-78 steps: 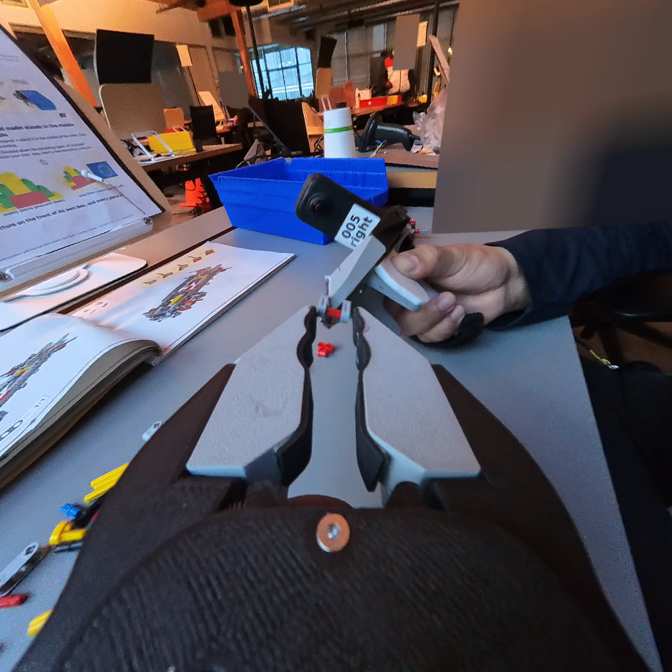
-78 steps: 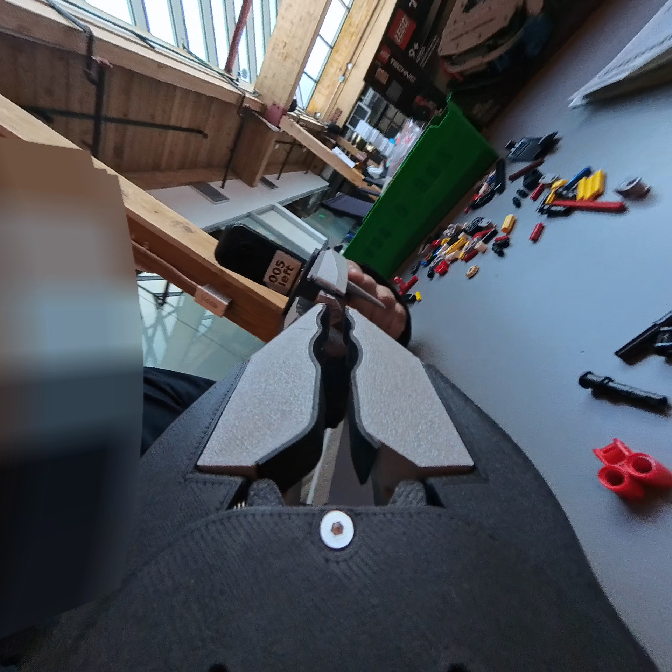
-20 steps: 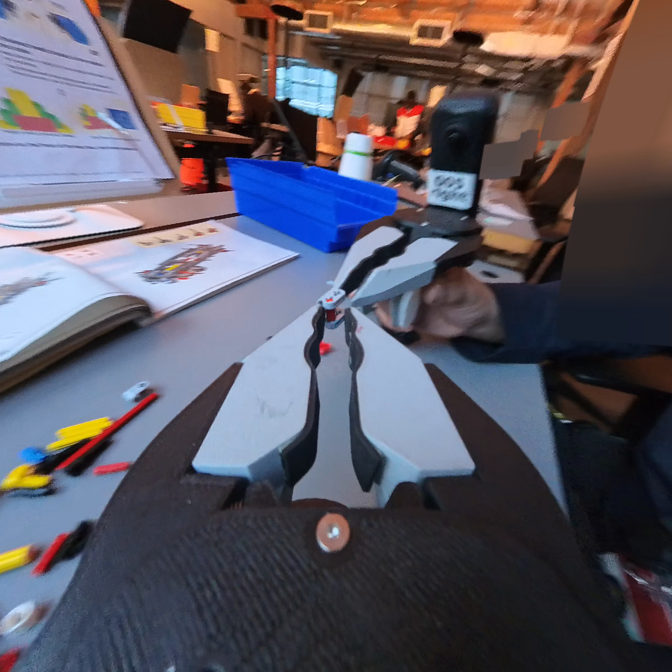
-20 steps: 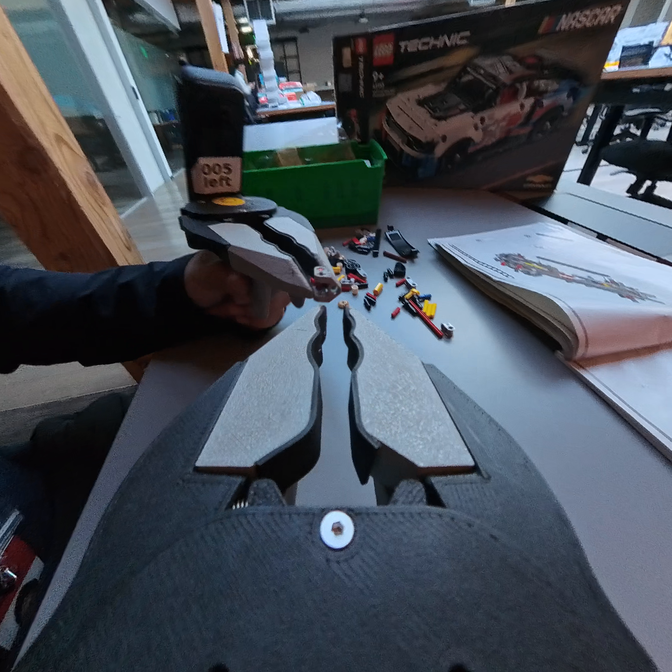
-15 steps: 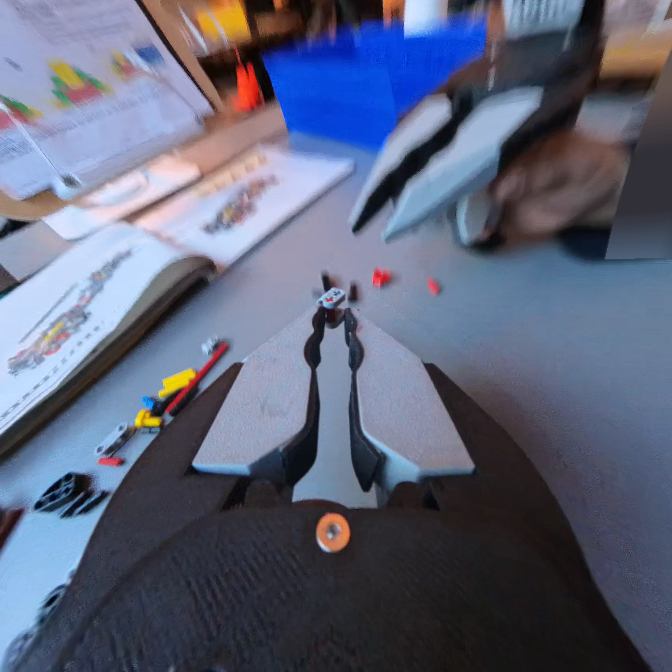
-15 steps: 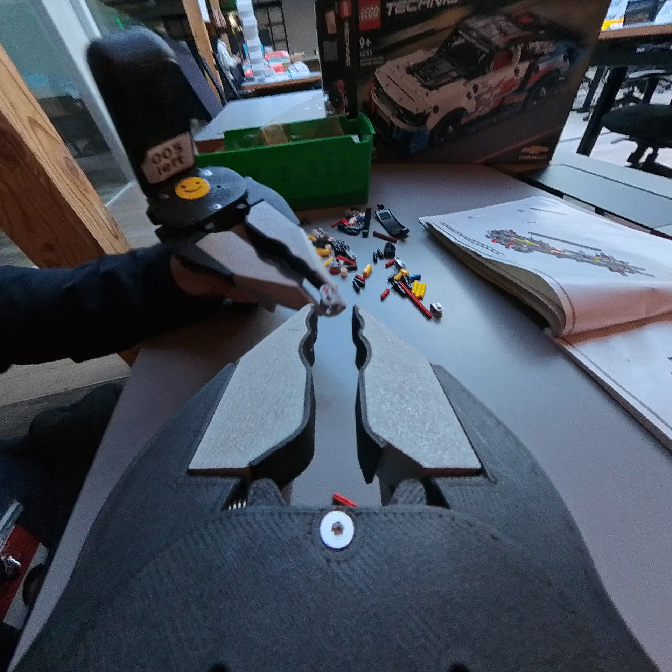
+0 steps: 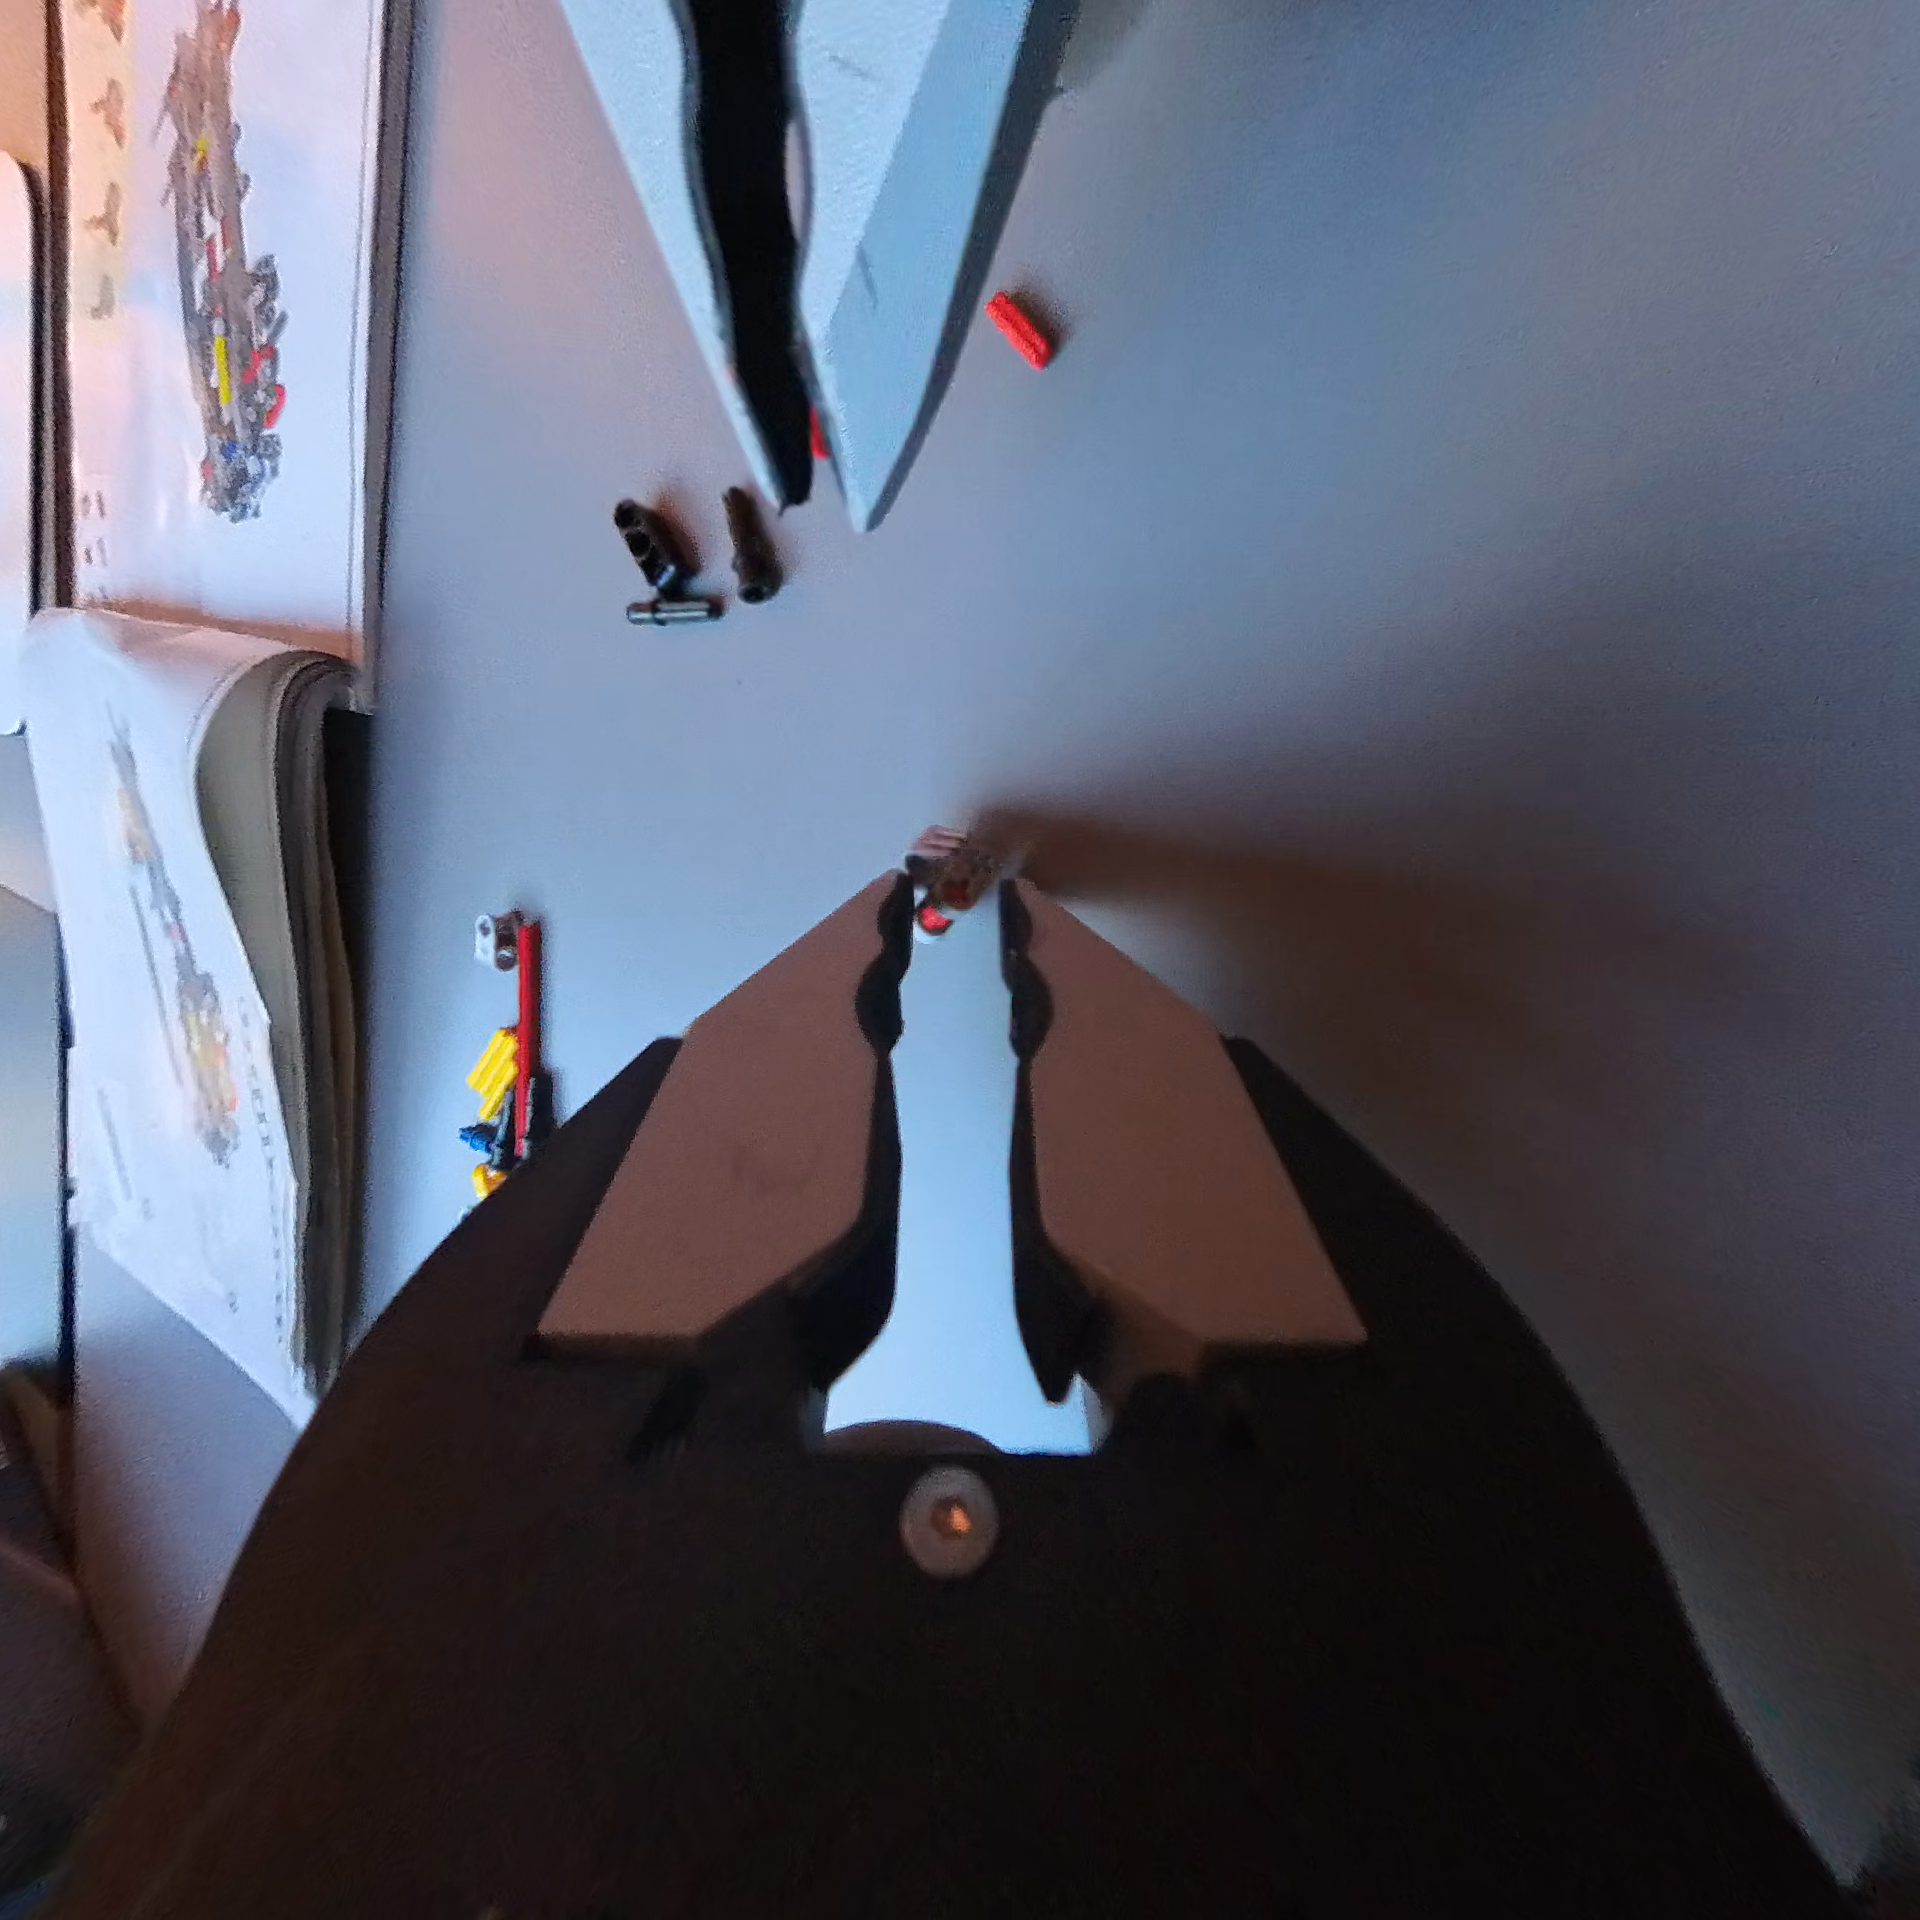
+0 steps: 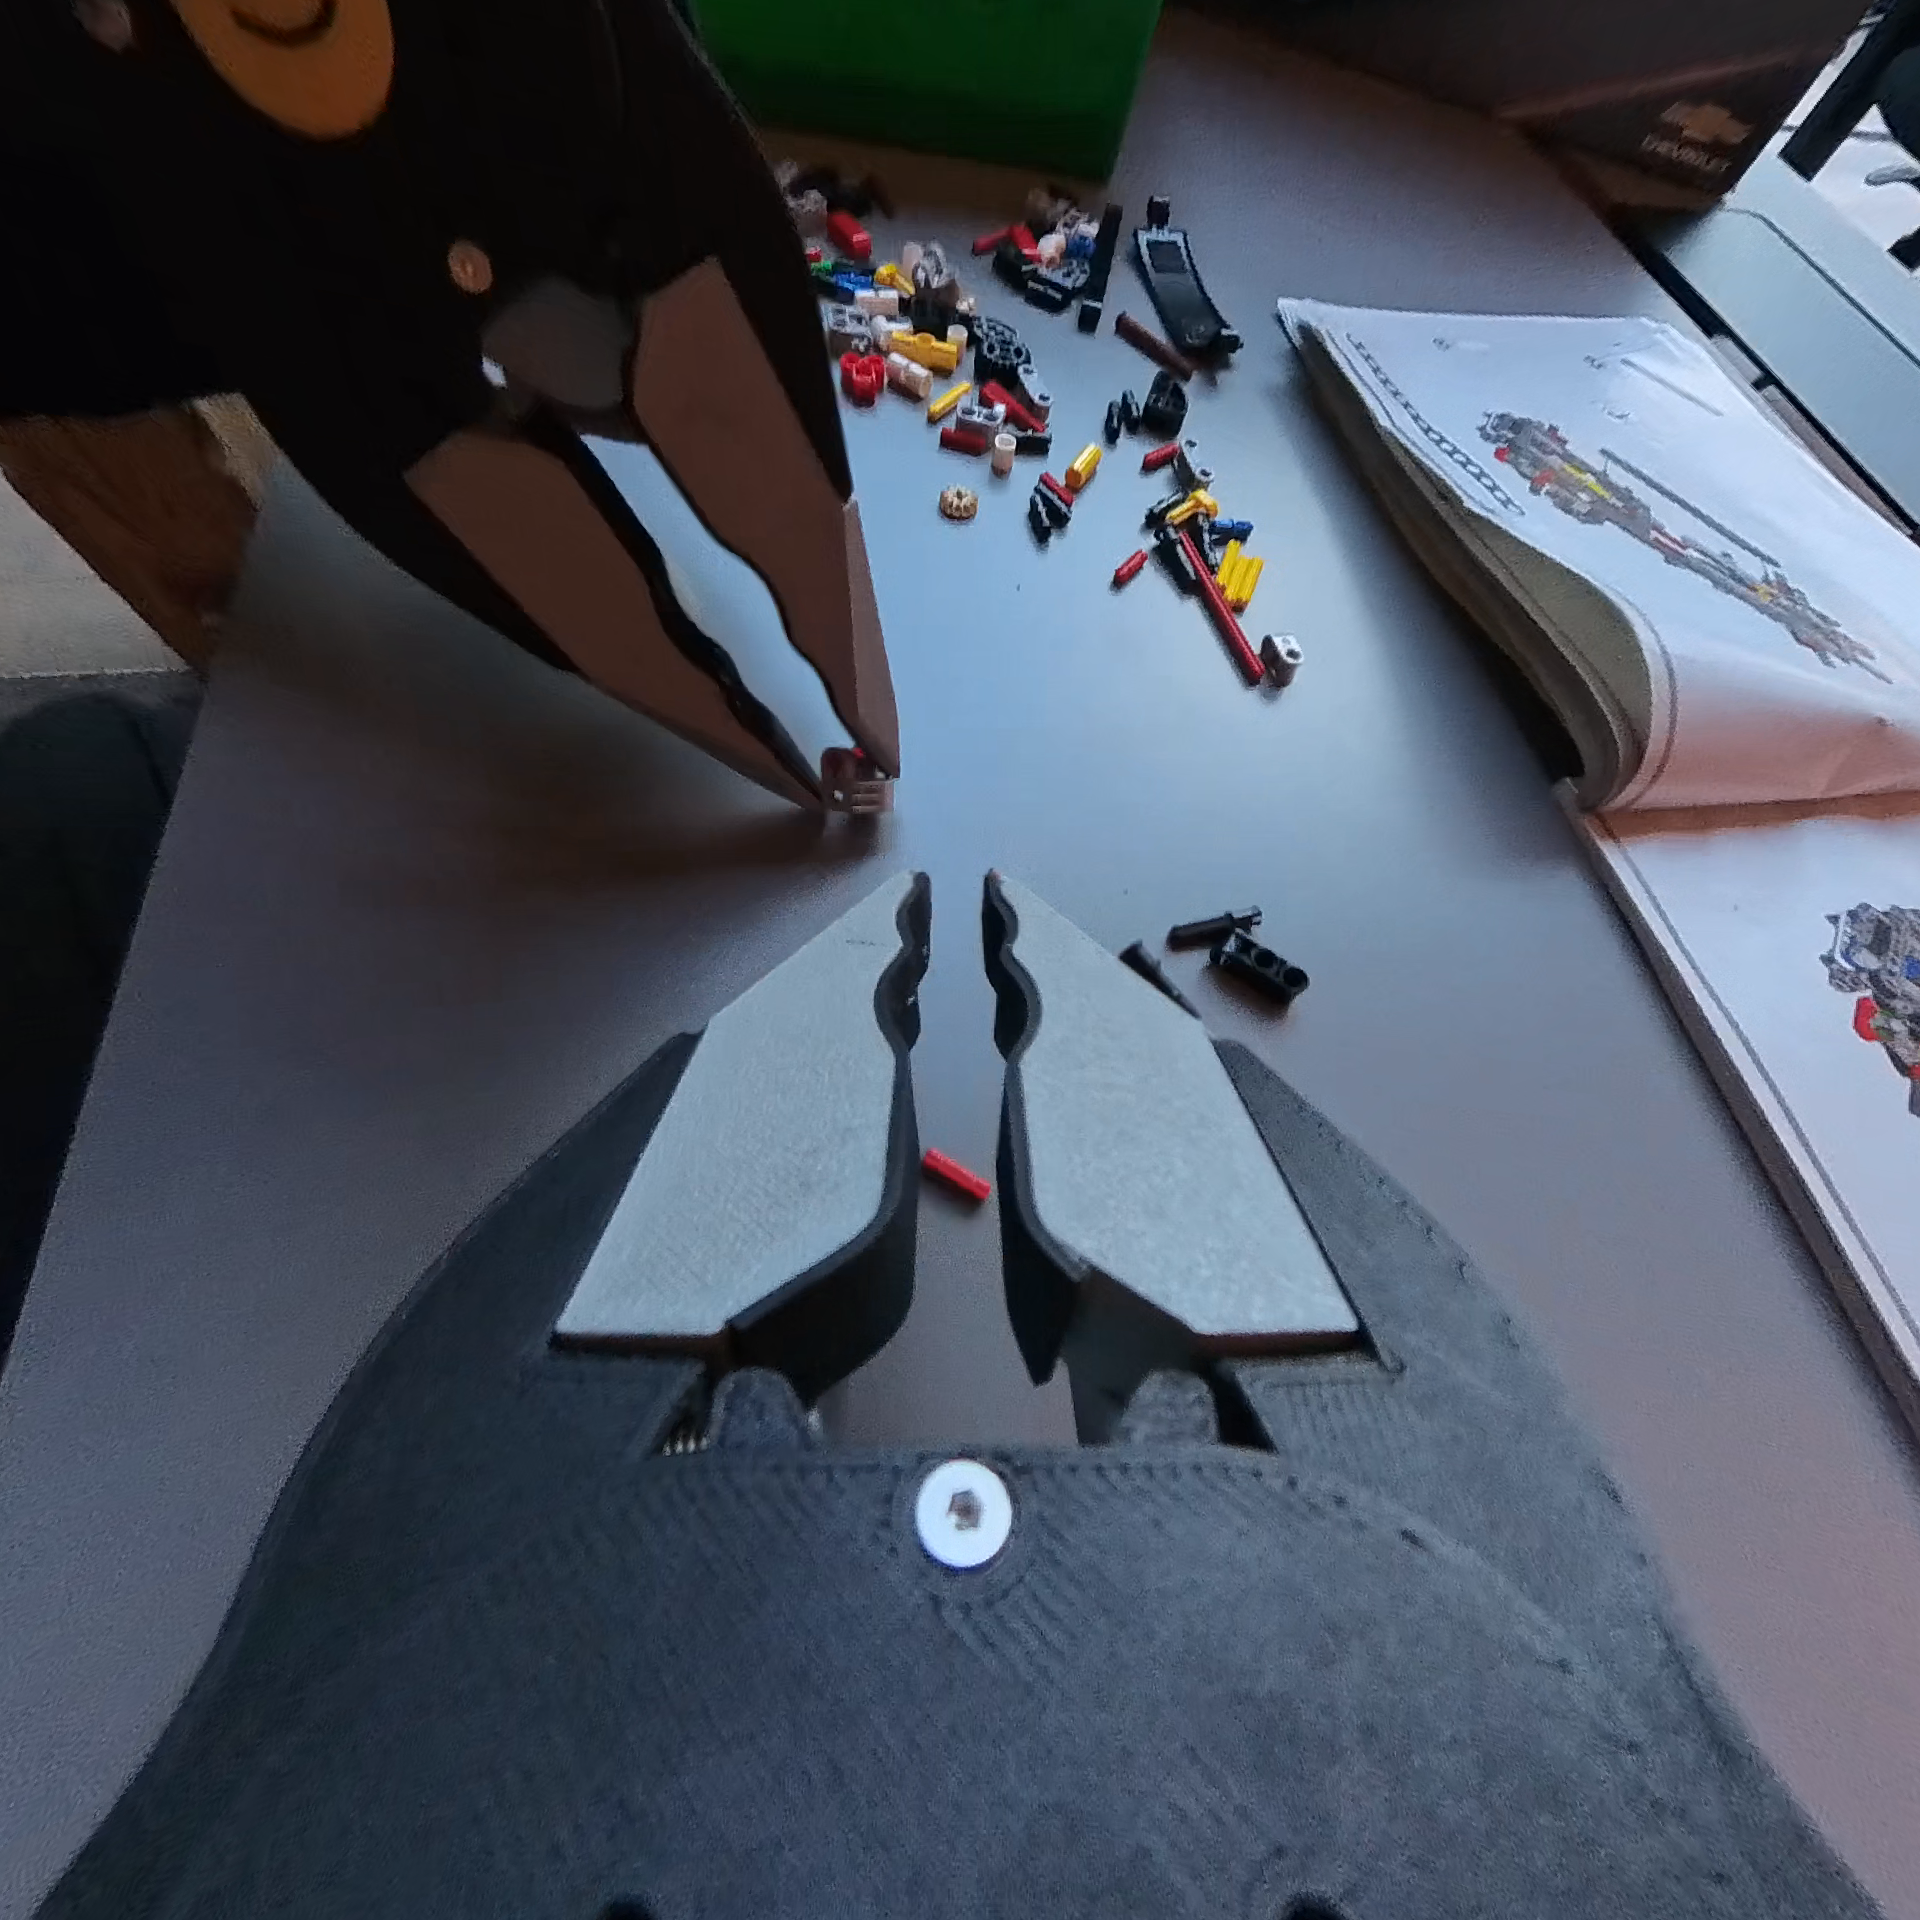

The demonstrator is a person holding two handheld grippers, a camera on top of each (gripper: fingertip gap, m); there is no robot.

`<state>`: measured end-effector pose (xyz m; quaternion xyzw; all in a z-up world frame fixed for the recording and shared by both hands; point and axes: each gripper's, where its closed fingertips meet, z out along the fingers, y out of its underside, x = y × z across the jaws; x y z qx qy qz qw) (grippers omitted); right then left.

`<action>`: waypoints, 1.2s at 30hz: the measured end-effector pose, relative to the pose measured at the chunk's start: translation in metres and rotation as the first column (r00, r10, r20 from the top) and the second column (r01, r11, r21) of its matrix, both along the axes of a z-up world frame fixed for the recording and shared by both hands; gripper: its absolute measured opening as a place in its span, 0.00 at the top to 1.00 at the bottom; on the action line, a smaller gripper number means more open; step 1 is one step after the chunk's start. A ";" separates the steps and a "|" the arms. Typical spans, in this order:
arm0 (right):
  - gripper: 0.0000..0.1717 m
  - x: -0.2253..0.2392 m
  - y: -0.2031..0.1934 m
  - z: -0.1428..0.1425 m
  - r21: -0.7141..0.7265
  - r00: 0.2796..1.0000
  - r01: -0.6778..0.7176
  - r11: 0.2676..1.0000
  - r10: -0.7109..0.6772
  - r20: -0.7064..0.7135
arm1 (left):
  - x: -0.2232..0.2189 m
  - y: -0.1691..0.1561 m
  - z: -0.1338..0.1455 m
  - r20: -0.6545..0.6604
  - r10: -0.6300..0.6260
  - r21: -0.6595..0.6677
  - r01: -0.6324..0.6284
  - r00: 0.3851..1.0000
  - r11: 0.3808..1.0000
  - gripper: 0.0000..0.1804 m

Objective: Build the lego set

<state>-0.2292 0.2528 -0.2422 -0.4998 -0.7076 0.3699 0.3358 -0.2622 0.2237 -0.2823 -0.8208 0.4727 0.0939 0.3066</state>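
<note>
Left gripper [image 7: 953, 896] points down at the grey table [image 7: 1351, 571], its fingers set either side of a small grey-and-red brick piece [image 8: 856, 780]; whether they press it I cannot tell. Right gripper [image 8: 956, 881] hovers just beside it, jaws slightly apart on nothing, a red pin [image 8: 956, 1176] lying beneath its fingers and black pins [image 8: 1236, 945] just beside.

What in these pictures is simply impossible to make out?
- Left wrist view: blur hides whether the pads of the left gripper press the small grey piece.
- Left wrist view: the right gripper is cut off by the top edge; its body is unseen.
- Right wrist view: the green bin is cut off by the top edge.
</note>
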 end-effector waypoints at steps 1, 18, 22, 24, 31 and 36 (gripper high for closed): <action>0.96 0.004 -0.001 0.001 -0.005 1.000 -0.012 1.000 0.012 0.005 | 0.002 0.000 0.001 0.019 0.000 -0.007 0.000 1.000 1.000 0.90; 0.98 0.052 0.017 -0.025 0.249 0.954 -0.084 0.965 0.006 0.301 | 0.002 -0.005 0.004 0.227 -0.182 -0.097 0.208 0.957 0.973 0.86; 0.94 0.064 0.023 -0.020 0.207 0.950 -0.098 0.973 0.030 0.310 | 0.008 -0.001 0.000 0.291 -0.238 -0.111 0.280 0.927 0.953 0.87; 0.94 0.063 0.021 -0.021 0.204 0.948 -0.123 0.971 0.054 0.314 | 0.012 -0.003 -0.001 0.330 -0.263 -0.126 0.319 0.906 0.940 0.89; 0.90 0.051 0.023 -0.038 0.305 0.919 -0.223 0.926 0.095 0.383 | 0.017 0.005 -0.002 0.400 -0.154 -0.139 0.226 0.903 0.964 0.91; 0.91 0.046 0.019 -0.043 0.319 0.903 -0.305 0.897 0.166 0.397 | 0.026 0.007 -0.002 0.521 0.108 -0.243 0.025 0.847 0.970 0.90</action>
